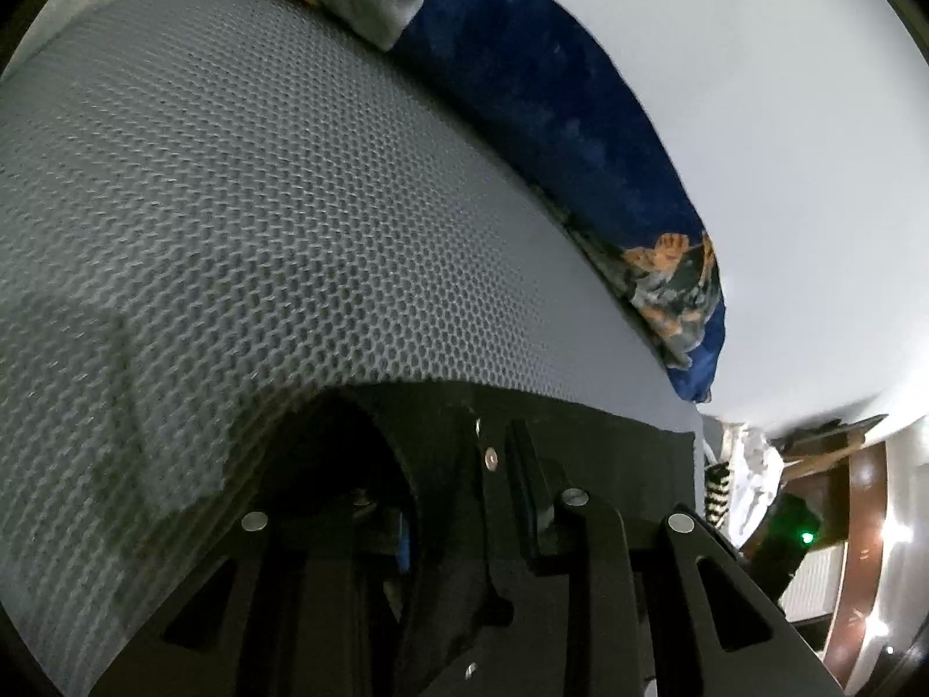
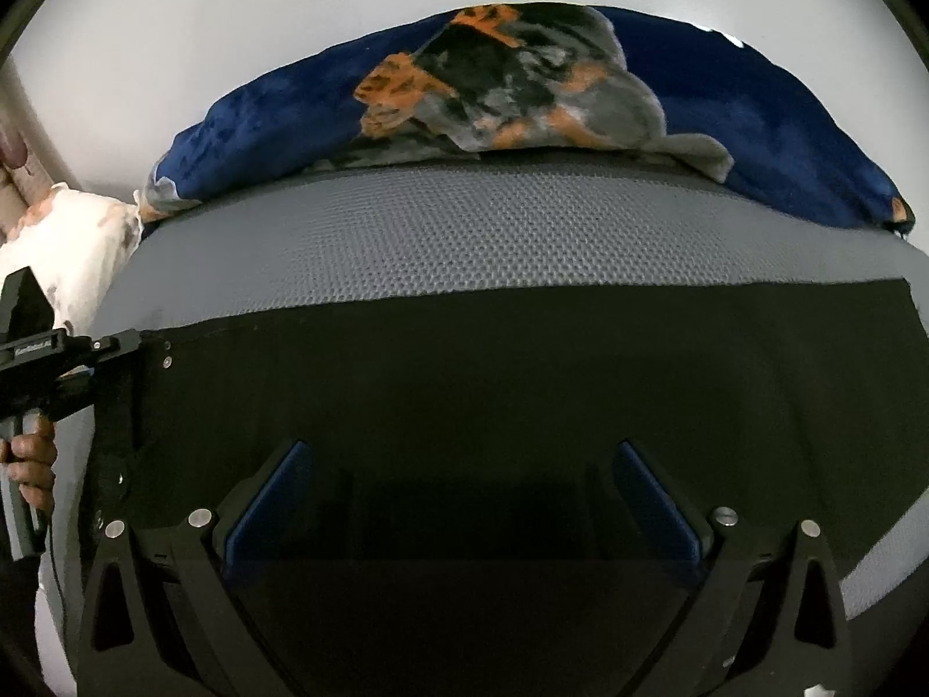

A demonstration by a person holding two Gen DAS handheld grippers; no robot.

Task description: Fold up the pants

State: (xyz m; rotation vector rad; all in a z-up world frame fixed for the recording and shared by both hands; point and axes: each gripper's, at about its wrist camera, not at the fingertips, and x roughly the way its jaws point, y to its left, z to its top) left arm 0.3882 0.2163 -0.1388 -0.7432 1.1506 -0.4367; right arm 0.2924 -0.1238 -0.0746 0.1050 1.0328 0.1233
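Right wrist view looks across a pair of black pants (image 2: pixel 493 383) spread flat on a grey honeycomb-mesh mattress (image 2: pixel 464 232). The right gripper (image 2: pixel 458 499) hovers low over the dark fabric with its jaws wide apart, the blue pads (image 2: pixel 264 499) showing on the inner faces and nothing between them. Off to the left side of that view, the left gripper (image 2: pixel 130 360) sits at the edge of the pants, with the person's hand (image 2: pixel 32 464) wrapped around its handle. Its black fingers meet the cloth edge there, right at the corner of the garment.

Left wrist view is tilted and very close. Black fabric (image 1: pixel 418 493) bunches up between and around the left gripper (image 1: pixel 511 499) fingers, and the jaws look drawn narrow on a fold of the pants. The grey mesh fills most of the frame beyond it.

Behind the mattress lies a dark blue plush blanket (image 2: pixel 784 133) with an orange, grey and black printed patch, pressed against a pale wall (image 2: pixel 174 29). A white crumpled cloth with orange marks (image 2: pixel 64 244) lies at the left end of the mattress, just beside the blanket. A small green light (image 1: pixel 806 537) glows on a dark object past the mattress edge.
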